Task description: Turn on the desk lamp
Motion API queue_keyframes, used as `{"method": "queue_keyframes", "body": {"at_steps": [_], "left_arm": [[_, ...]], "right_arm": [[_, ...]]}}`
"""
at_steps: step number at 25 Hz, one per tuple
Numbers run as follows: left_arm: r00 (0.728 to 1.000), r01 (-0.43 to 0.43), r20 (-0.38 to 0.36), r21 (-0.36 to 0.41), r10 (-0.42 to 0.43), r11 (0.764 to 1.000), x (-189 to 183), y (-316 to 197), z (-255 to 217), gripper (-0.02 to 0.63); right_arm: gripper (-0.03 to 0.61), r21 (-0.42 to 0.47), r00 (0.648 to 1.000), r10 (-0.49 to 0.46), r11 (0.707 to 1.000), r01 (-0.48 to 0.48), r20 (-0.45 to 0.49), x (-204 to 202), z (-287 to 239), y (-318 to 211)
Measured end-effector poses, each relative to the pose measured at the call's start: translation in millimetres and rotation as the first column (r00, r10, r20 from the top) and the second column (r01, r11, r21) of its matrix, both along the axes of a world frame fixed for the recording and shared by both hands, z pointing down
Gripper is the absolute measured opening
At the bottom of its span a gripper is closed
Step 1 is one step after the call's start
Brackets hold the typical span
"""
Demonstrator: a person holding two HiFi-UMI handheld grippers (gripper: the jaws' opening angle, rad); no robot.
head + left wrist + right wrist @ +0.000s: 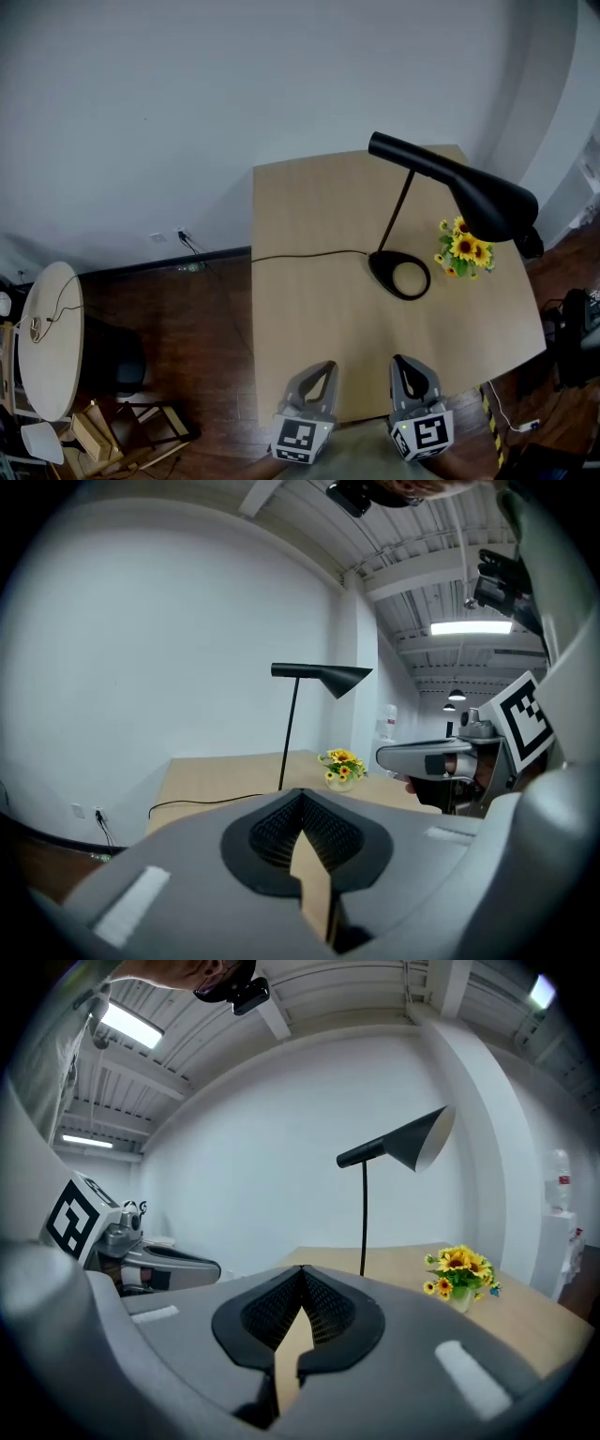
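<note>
**A:** Lamp position, relative to the two grippers?

**B:** In the head view, the black desk lamp (469, 187) stands on a wooden desk (309, 234). Its oval ring base (380, 267) lies at twelve o'clock from the right gripper (401, 362) and about one o'clock from the left gripper (324, 367), well apart from both. The thin stem leans up toward one o'clock, and the cone shade (492, 208) hangs over a small bunch of sunflowers (463, 248) at three o'clock of the base. A black cord (300, 255) runs from the base toward nine o'clock, to the desk's edge.

**A:** And the grippers themselves?

**B:** Both hover side by side over the desk's near edge, pointing at the lamp. In the left gripper view, the ribbed pads (281, 829) meet at their tips with nothing between them. The right gripper view shows the same: pads (323, 1305) pressed together, pinching nothing. Neither gripper touches the lamp or the cord.
</note>
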State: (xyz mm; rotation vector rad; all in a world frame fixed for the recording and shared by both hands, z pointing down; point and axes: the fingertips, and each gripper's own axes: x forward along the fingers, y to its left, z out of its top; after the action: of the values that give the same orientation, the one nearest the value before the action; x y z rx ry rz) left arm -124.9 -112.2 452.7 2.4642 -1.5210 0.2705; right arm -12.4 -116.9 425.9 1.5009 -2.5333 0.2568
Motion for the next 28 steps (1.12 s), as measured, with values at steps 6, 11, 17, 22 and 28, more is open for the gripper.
{"method": "queue_keyframes", "body": {"at_steps": [6,11,17,22,28], "left_arm": [[1.000,0.002,0.015,0.036,-0.002,0.999,19,-59,-10,0.000],[0.999,0.023,0.022,0.032,-0.024,0.999,30,-97,-4,0.000],[0.997,0.046,0.054,0.007,-0.046,0.999,41,-135,13,0.000],[0.993,0.070,0.093,-0.028,-0.067,0.997,42,-161,31,0.000],[0.991,0.086,0.112,-0.083,-0.077,0.993,53,-185,54,0.000]], "right_arm": [[0.000,-0.026,1.000,-0.024,0.999,0.024,0.002,5,14,-47],[0.000,-0.034,0.999,-0.037,0.999,0.036,-0.020,12,29,-85],[0.000,-0.062,0.999,-0.026,0.998,0.023,-0.041,27,64,-140],[0.000,-0.085,0.998,-0.030,0.996,0.024,-0.063,29,88,-184],[0.000,-0.113,0.992,-0.026,0.994,0.012,-0.122,31,125,-226]]}}
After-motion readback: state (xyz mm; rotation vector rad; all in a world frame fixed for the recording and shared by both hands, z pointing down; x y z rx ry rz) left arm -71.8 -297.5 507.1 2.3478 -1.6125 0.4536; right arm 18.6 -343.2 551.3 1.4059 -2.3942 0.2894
